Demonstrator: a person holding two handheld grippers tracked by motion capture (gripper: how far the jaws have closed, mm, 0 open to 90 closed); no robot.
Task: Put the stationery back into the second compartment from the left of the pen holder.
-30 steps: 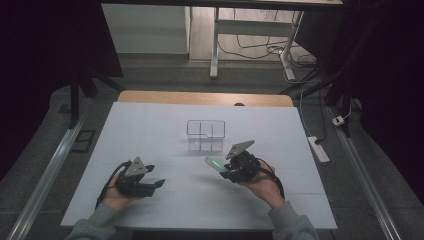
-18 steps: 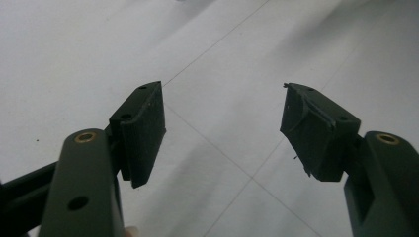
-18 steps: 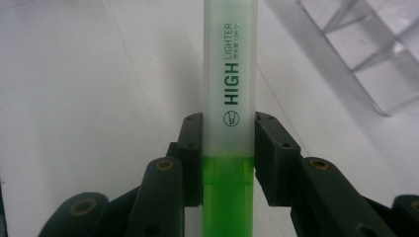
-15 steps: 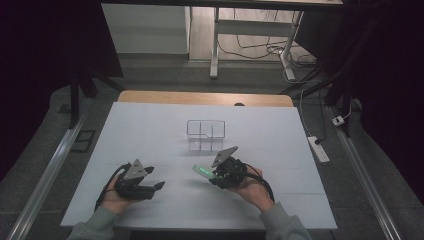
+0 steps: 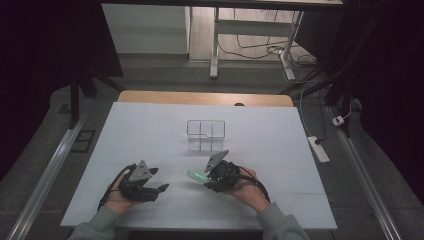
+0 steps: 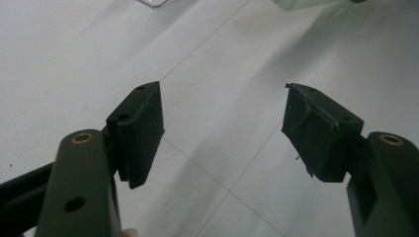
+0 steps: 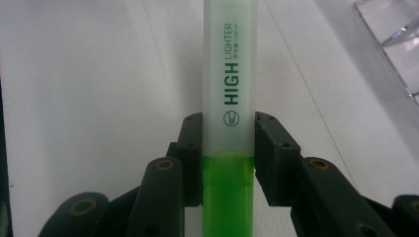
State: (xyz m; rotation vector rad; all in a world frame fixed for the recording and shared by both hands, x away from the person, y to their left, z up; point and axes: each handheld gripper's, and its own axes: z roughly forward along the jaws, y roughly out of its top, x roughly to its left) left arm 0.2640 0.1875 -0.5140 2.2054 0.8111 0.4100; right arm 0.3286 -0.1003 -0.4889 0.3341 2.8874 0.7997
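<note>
A: Where's the green highlighter (image 7: pixel 230 98)?
B: Clamped in the right gripper (image 5: pixel 212 176), at six o'clock from the clear organizer (image 5: pixel 205 134).
A: Left gripper (image 5: pixel 157 182)?
B: Jaws spread wide, empty.

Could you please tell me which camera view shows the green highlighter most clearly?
The right gripper view: the highlighter stands large between the right claw, its printed label readable. The high view shows it as a small green bar. The left gripper view catches a pale green sliver at the top edge.

power strip (image 5: pixel 318 149) on floor beside table (image 5: pixel 280 130)
</note>
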